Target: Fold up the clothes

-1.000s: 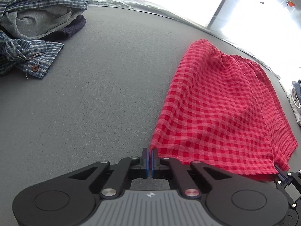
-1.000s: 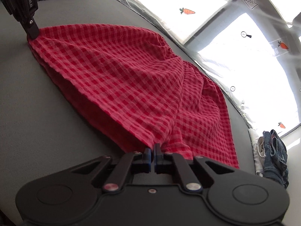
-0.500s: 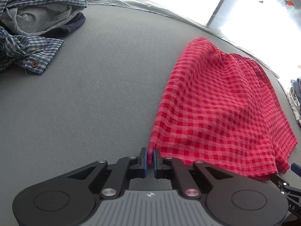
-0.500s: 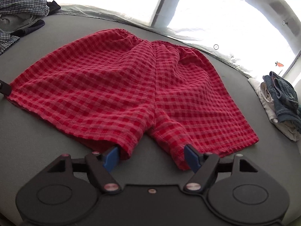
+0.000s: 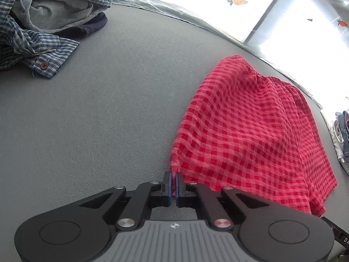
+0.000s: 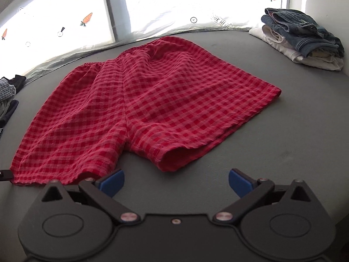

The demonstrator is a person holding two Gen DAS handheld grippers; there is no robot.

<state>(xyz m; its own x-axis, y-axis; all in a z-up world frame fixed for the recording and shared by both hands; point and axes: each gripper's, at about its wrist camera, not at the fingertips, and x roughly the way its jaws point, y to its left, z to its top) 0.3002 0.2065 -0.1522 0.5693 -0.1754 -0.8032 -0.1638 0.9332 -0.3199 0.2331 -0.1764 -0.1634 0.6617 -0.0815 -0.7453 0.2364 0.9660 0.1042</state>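
Pinching the hem corner of the red shorts (image 5: 250,131), the left gripper (image 5: 173,184) has its blue pads clamped on a small bunch of fabric, so that corner tents up while the rest drapes toward 1 o'clock in the left wrist view. Likely holding it as an anchor so the leg stays stretched flat.

Right gripper (image 6: 175,182) is spread wide, gripping nothing, hovering over the grey mat (image 6: 294,131) just short of the hems (crotch notch sits at about 11 o'clock from it). Shorts lie spread out, waistband at the far side by the window, both legs open toward the camera. No fold made yet, I'd judge.

Folded stack (image 6: 303,35) at 1 o'clock, well apart: probably the done pile. Plaid shirt heap (image 5: 41,21) at 10 o'clock in the left view, probably waiting.
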